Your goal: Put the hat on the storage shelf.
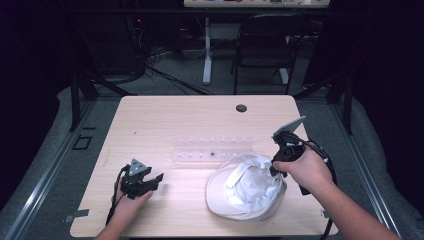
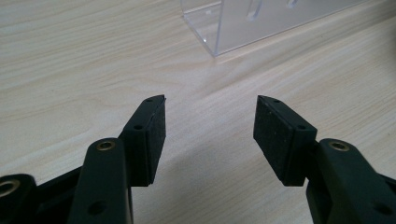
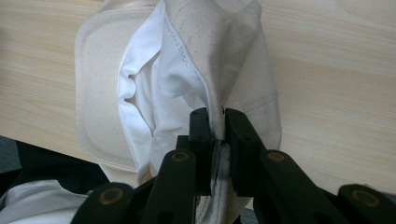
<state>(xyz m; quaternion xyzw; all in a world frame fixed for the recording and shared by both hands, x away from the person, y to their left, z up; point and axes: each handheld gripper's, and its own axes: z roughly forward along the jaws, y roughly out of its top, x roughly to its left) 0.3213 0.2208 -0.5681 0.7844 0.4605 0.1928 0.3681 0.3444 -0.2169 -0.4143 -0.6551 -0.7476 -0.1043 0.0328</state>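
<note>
A white cloth cap [image 1: 246, 187] lies upside down near the table's front right, its inside lining facing up. My right gripper [image 1: 276, 162] is shut on the cap's back rim, and in the right gripper view the cream fabric [image 3: 219, 70] is pinched between the two jaws [image 3: 217, 122], with the brim lying farther off. My left gripper [image 1: 155, 179] rests low at the front left of the table, open, with nothing between its pads [image 2: 156, 135]. It points toward the cap and stands well apart from it.
A clear acrylic rack [image 1: 212, 150] lies across the middle of the wooden table [image 1: 165, 115]; its corner [image 2: 219, 28] is just ahead of the left gripper. A cable hole [image 1: 241, 108] sits at the back. A chair [image 1: 265, 45] stands beyond the table.
</note>
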